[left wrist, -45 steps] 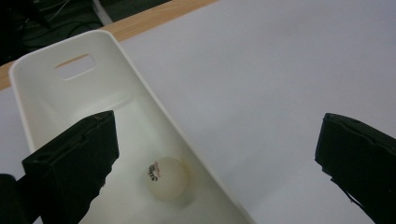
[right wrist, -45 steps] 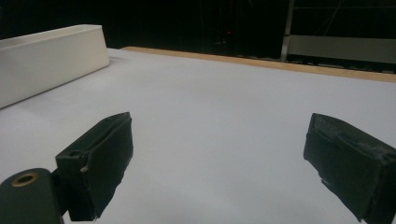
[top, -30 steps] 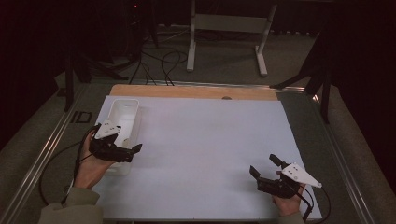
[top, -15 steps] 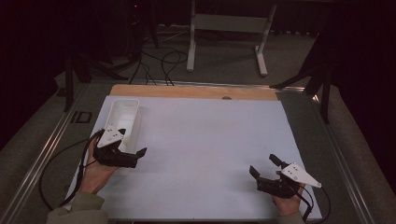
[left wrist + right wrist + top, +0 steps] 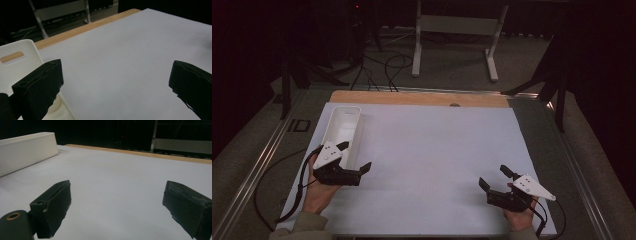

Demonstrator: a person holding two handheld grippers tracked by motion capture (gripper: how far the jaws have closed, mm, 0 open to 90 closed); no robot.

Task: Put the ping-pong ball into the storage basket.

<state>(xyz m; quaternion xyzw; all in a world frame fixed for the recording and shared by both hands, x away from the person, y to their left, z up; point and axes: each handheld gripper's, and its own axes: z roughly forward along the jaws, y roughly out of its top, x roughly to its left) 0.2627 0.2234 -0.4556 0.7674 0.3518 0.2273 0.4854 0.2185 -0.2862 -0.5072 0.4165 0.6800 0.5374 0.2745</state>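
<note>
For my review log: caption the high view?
Two open grippers, left and right, rest on white table beside a tray.

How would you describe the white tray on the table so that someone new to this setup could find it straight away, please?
Start from the white sheet that covers most of the table, with a strip of wood along its far edge. At the sheet's far left lies the white tray, long, narrow and open-topped, running away from the person. It is the one raised thing on the sheet, and the left gripper sits at its near end.
</note>
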